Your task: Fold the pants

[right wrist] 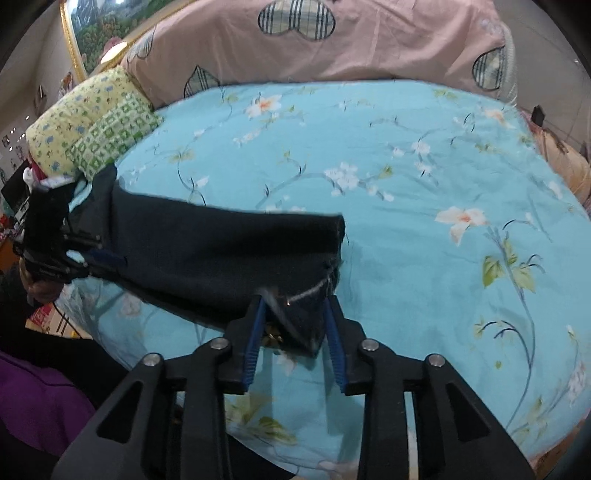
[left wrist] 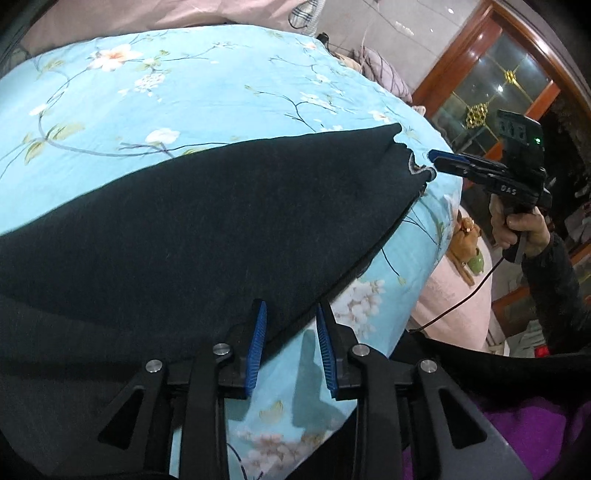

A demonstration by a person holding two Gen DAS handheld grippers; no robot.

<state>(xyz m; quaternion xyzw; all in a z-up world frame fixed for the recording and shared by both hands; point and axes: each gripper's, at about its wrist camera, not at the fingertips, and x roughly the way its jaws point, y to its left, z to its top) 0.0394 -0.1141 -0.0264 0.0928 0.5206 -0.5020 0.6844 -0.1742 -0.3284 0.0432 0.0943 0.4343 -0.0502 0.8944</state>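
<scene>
Dark pants (left wrist: 207, 221) are spread across the floral blue bedsheet (left wrist: 147, 92). Left gripper (left wrist: 290, 339) is held with jaws apart, straddling the pants' near edge. Right gripper (left wrist: 439, 162) is seen at the far pants end, its blue fingers (left wrist: 448, 162) closed together.

This is a bedroom in a lived-in home. A bed fills both views, spread with a light blue sheet (right wrist: 406, 155) printed with white blossoms and thin branches. Along its far side lies a pink quilt (right wrist: 369, 40) with plaid heart and leaf patches, and at one corner sits a folded yellow and green patterned blanket (right wrist: 92, 125). A gold-framed landscape picture (right wrist: 96, 29) hangs on the wall behind it. Beside the bed stands a red-brown wooden cabinet (left wrist: 495, 85) with glass doors and gold ornaments, and a pink cover with a cartoon animal print (left wrist: 454, 280) hangs at the bed's edge.
</scene>
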